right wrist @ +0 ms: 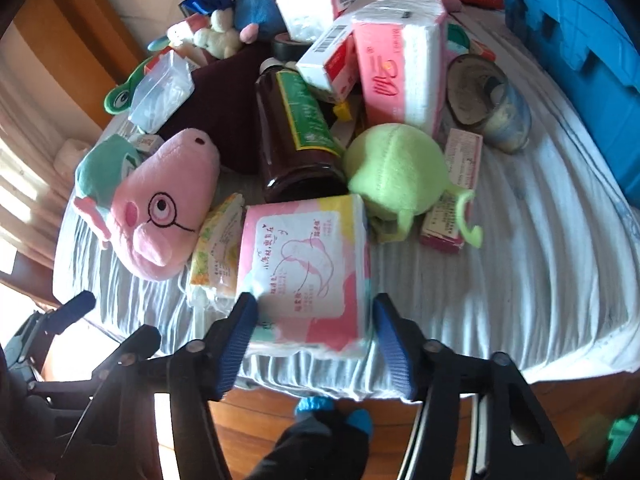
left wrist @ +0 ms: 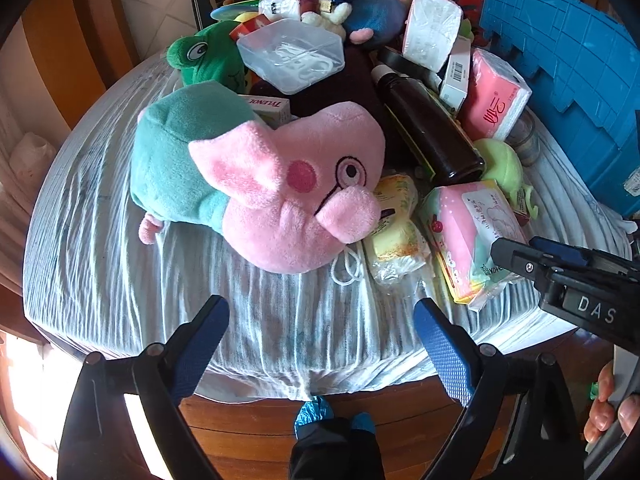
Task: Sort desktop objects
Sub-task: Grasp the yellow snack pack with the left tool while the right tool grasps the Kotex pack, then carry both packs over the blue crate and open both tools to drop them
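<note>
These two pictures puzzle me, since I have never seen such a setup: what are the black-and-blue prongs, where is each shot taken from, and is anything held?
No robot here: a person holds a two-finger tool in each hand, with a wide-angle camera on each looking along its fingers. One picture is from the left gripper, open and empty before a pink pig plush. The other is from the right gripper, its fingers open on either side of a pink tissue pack, not yet closed on it. A cloth-covered table carries a pile: a dark bottle, a green plush, a clear plastic box and a blue crate.
</note>
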`<state>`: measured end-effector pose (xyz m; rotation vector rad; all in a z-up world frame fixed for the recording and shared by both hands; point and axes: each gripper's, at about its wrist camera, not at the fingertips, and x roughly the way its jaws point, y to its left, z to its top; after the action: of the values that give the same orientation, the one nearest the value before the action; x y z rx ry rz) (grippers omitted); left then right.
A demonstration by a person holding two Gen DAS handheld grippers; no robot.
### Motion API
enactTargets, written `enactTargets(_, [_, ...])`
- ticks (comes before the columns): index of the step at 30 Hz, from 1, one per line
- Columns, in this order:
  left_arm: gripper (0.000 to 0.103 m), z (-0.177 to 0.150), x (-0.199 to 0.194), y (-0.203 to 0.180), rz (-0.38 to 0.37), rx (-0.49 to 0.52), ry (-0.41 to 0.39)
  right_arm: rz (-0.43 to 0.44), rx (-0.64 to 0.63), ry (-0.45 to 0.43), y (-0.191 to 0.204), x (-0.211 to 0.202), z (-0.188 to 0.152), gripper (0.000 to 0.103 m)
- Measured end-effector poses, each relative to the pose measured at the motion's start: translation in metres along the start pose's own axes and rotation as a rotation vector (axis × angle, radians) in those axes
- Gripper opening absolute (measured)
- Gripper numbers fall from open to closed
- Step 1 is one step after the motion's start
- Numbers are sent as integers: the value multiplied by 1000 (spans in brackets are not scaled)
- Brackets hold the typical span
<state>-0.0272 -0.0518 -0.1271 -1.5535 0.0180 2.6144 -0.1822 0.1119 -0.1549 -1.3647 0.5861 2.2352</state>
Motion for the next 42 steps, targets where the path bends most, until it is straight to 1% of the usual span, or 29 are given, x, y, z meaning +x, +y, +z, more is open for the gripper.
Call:
enactTargets(2, [91,5,2,-12,-34,13,-2,-53,6,-20,-13,-10,1,54])
enactTargets(3, [87,8,6,-18,-45,19,-5,-65,18,-18,-20,-12,2,54])
enactTargets(4, [80,12,10,-24,-51,26,-6,-73,23,-15,-26,-14,3,54])
enactTargets(5, [77,15,16,-29,-55,32,0,-78,24,-16,-30,-16,3,54])
enactTargets(7, [60,20,32,-34,-63,33,22,-81,28,-21,-35,-21,2,54])
enactTargets(11, [55,29,58,-31,-82,-5,58,-73,30,-48,-39,-36,-5,55])
enactTargets(12, [45,32,61,-29,-83,-8,54,-67,26,-46,-39,-38,-7,56])
enactTargets(13, [32,34,62,-28,-85,-4,56,-63,20,-40,-38,-39,-8,59])
enactTargets(14, [30,35,61,-27,-89,3,58,-62,11,-33,-36,-37,-4,61])
enactTargets(16, [26,32,53,-23,-107,7,45,-46,-8,-24,-31,-35,-4,74])
enactTargets(18, [26,25,44,-19,-123,17,55,-28,-27,-22,-21,-31,-4,81])
enactTargets(21, [26,10,31,-16,-143,33,65,-1,-47,-13,-13,-25,-8,83])
enactTargets(23, [24,4,24,-13,-140,44,67,-1,-59,-1,-7,-15,-5,86])
enactTargets(26, [23,2,12,-7,-141,59,42,-20,-67,25,-4,1,-2,91])
enactTargets(27, [22,3,8,-7,-140,72,33,-24,-69,34,-4,7,-1,90])
enactTargets(28, [22,4,4,-6,-140,79,23,-22,-72,36,-3,10,-1,74])
enactTargets(29, [22,6,0,-6,-144,83,13,-8,-75,35,-1,13,0,69])
enactTargets(31, [22,16,-10,-3,-148,90,-16,-4,-80,27,3,8,1,66])
enactTargets(32, [22,23,-14,-4,-146,98,-32,-8,-85,20,5,3,2,66])
enactTargets(34, [22,28,-30,-10,-141,111,-68,4,-84,-3,8,-12,3,65])
enactTargets(36, [22,34,-52,-5,-146,115,-104,6,-90,-46,11,-31,6,64])
enactTargets(39, [22,56,-67,-7,-145,127,-158,-4,-95,-120,15,-60,16,64])
enactTargets(42, [22,79,-81,-11,-156,141,-218,-23,-88,-200,17,-90,34,64])
